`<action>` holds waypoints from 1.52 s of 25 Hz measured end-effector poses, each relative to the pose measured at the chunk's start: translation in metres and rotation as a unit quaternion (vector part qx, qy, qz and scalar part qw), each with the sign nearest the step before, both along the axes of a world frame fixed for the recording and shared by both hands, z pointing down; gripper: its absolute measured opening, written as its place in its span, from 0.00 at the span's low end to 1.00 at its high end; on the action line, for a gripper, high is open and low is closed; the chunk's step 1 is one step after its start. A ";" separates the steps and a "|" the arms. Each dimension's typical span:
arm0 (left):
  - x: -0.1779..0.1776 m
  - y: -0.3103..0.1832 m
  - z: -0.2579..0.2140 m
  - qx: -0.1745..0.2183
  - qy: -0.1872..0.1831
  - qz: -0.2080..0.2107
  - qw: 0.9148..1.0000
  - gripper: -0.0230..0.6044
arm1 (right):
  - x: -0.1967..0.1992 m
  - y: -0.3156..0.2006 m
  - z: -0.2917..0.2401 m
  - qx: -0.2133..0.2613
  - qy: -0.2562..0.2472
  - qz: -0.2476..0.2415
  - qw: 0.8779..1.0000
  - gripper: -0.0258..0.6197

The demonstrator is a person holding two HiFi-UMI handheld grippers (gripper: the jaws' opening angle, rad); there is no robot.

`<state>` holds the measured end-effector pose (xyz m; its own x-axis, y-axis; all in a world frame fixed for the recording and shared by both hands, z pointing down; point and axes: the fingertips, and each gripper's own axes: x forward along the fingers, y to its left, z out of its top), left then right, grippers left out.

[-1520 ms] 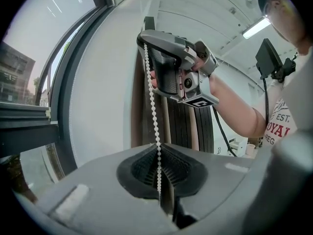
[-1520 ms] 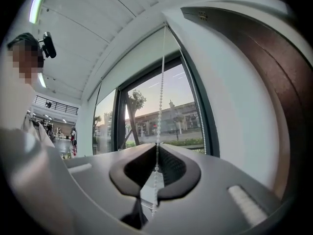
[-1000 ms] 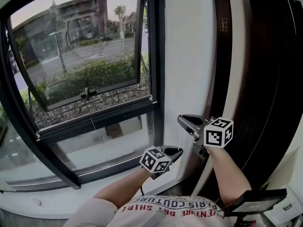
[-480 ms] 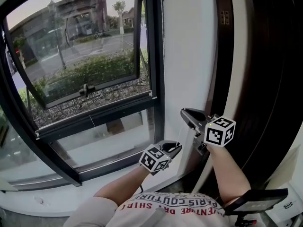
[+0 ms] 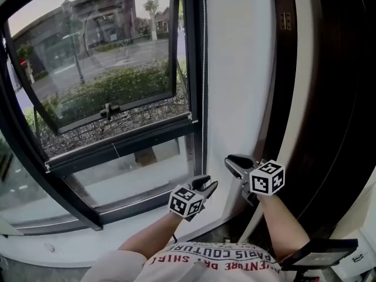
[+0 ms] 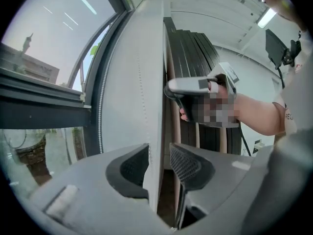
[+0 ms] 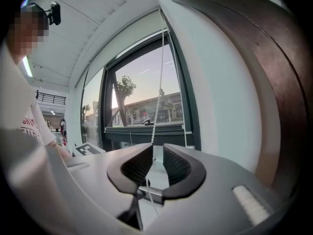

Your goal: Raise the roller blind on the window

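Note:
A white bead chain (image 5: pixel 203 87) hangs down the right side of the black window frame (image 5: pixel 194 51). The blind itself is out of view and the glass is uncovered. My right gripper (image 5: pixel 230 160) is low by the white wall. In the right gripper view the chain (image 7: pixel 157 111) runs down between the jaws (image 7: pixel 157 153), which have just been opening; its pads stand apart from the chain. My left gripper (image 5: pixel 208 184) is just below and to its left. Its jaws (image 6: pixel 159 153) have just been opening wide, with a chain strand (image 6: pixel 140 92) running down beside the left pad (image 6: pixel 134 168).
A white wall pier (image 5: pixel 235 69) stands right of the window, then tall dark wooden slats (image 5: pixel 329 98). A tilted-open window sash (image 5: pixel 106 69) with a handle is at the left. A white sill (image 5: pixel 59 245) runs below. A dark flat device (image 5: pixel 317 251) sits at the bottom right.
My right gripper has sunk down along the wall. My left gripper has dropped a little and shifted slightly left. The chain hangs as before.

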<state>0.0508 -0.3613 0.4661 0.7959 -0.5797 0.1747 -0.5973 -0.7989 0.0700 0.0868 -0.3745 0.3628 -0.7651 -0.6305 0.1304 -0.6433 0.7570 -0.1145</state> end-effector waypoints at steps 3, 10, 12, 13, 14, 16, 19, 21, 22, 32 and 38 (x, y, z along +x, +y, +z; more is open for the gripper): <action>-0.025 -0.008 0.010 -0.008 0.011 -0.041 0.999 0.26 | 0.007 0.008 0.028 -0.028 0.006 0.004 1.000 0.13; -0.079 0.009 0.038 -0.048 0.036 -0.111 0.992 0.26 | 0.000 0.053 0.077 -0.071 0.009 -0.009 0.997 0.13; -0.077 0.033 0.040 -0.051 0.045 -0.097 0.993 0.25 | -0.006 0.072 0.089 -0.077 0.011 -0.016 0.997 0.13; -0.074 0.047 0.039 -0.053 0.049 -0.086 0.994 0.23 | -0.010 0.082 0.095 -0.080 0.011 -0.021 0.996 0.12; -0.072 0.061 0.038 -0.057 0.053 -0.075 0.994 0.23 | -0.013 0.092 0.100 -0.084 0.012 -0.026 0.996 0.11; -0.066 0.090 0.036 -0.070 0.062 -0.054 0.994 0.16 | -0.020 0.115 0.111 -0.095 0.006 -0.042 0.995 0.05; -0.054 0.130 0.023 -0.084 0.081 -0.005 0.993 0.04 | -0.032 0.147 0.124 -0.112 -0.001 -0.071 0.991 0.05; -0.045 0.152 0.015 -0.088 0.079 0.028 0.993 0.04 | -0.041 0.164 0.127 -0.108 0.004 -0.082 0.991 0.05; -0.042 0.163 0.012 -0.087 0.075 0.039 0.993 0.04 | -0.045 0.173 0.127 -0.105 0.004 -0.083 0.991 0.05; -0.086 0.274 -0.012 -0.071 0.057 0.065 0.994 0.04 | -0.074 0.266 0.121 -0.097 0.014 -0.037 0.995 0.05; -0.121 0.360 -0.012 -0.075 0.053 0.071 0.993 0.04 | -0.120 0.354 0.099 -0.076 -0.001 -0.025 0.997 0.05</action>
<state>-0.0700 -0.0017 0.4538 0.8867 -0.4333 0.1612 -0.4615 -0.8505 0.2523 -0.0334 -0.0206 0.4616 -0.7959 -0.5641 0.2200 -0.6043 0.7624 -0.2314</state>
